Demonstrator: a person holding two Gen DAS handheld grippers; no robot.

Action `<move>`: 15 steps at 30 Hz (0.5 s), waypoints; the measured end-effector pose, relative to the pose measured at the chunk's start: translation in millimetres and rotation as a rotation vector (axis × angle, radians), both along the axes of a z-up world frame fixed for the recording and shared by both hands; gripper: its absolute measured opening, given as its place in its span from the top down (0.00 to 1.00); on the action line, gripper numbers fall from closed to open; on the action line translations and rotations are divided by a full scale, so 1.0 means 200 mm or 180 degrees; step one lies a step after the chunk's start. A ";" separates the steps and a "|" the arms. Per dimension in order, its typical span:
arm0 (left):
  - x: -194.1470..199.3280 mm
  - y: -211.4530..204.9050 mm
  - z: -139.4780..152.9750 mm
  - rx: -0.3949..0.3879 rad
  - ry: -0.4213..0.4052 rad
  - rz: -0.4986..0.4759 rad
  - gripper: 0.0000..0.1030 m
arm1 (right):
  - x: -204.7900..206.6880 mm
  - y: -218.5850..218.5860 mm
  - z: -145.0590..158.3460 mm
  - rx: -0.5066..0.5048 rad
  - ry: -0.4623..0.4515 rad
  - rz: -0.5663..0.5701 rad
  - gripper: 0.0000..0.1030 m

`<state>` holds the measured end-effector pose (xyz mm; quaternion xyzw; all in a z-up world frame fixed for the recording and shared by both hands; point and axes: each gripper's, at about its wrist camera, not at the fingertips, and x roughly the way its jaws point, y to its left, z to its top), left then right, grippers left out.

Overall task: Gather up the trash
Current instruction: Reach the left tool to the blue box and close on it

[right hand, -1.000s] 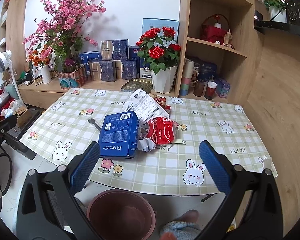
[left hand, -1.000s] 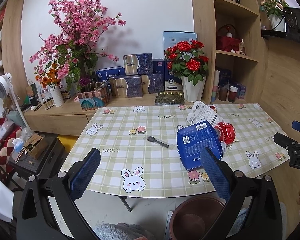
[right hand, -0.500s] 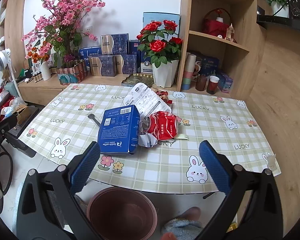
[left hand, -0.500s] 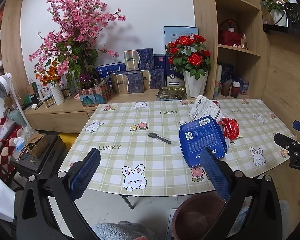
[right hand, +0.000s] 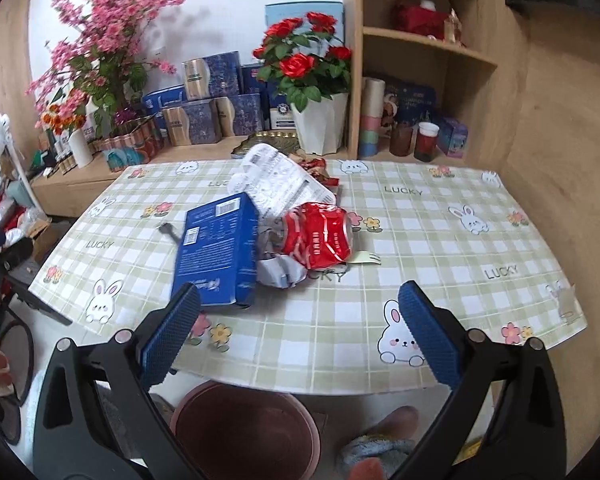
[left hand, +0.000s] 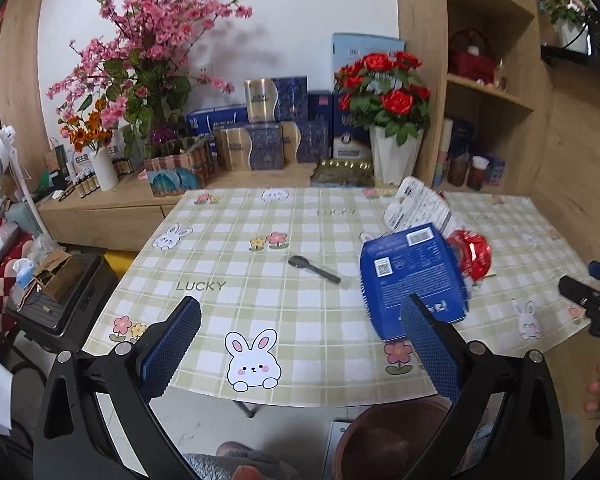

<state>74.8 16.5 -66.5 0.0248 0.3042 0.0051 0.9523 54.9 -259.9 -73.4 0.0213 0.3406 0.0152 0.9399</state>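
Left gripper [left hand: 300, 330] spread wide, nothing between the blue pads, hovering over the near table edge; right gripper [right hand: 300, 318] likewise spread and empty, hovering at the same edge. Trash heaped ahead of the right gripper on the checked tablecloth [right hand: 440, 240]: blue carton [right hand: 218, 250] lying flat just past its left finger, crushed red can [right hand: 320, 236] touching the carton's right side, grey crumpled wrapper [right hand: 278, 270] tucked under both, white printed bag [right hand: 278, 186] leaning on the far side of the pile, small red wrappers [right hand: 316, 166] behind that. From the left gripper, same carton [left hand: 412, 276] sits by the right finger, red can [left hand: 472, 254] beyond it, black spoon [left hand: 314, 269] straight ahead, apart from the pile. Brown bin [right hand: 246, 432] on the floor below the right gripper, under the table edge, looks empty; also seen low right of the left gripper [left hand: 384, 440]. Person's slippered foot [right hand: 380, 440] beside the bin
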 end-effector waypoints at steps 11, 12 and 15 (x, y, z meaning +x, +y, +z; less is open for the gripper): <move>0.34 -0.43 -0.34 0.0362 0.0220 -0.0471 0.05 | 0.20 -0.31 -0.20 0.0295 0.0115 -0.0280 0.05; 0.34 -0.49 -0.38 0.0453 0.0167 -0.0515 0.05 | 0.20 -0.33 -0.21 0.0301 0.0107 -0.0330 0.05; 0.33 -0.60 -0.49 0.0566 0.0178 -0.0705 0.05 | 0.19 -0.40 -0.25 0.0329 0.0128 -0.0428 0.05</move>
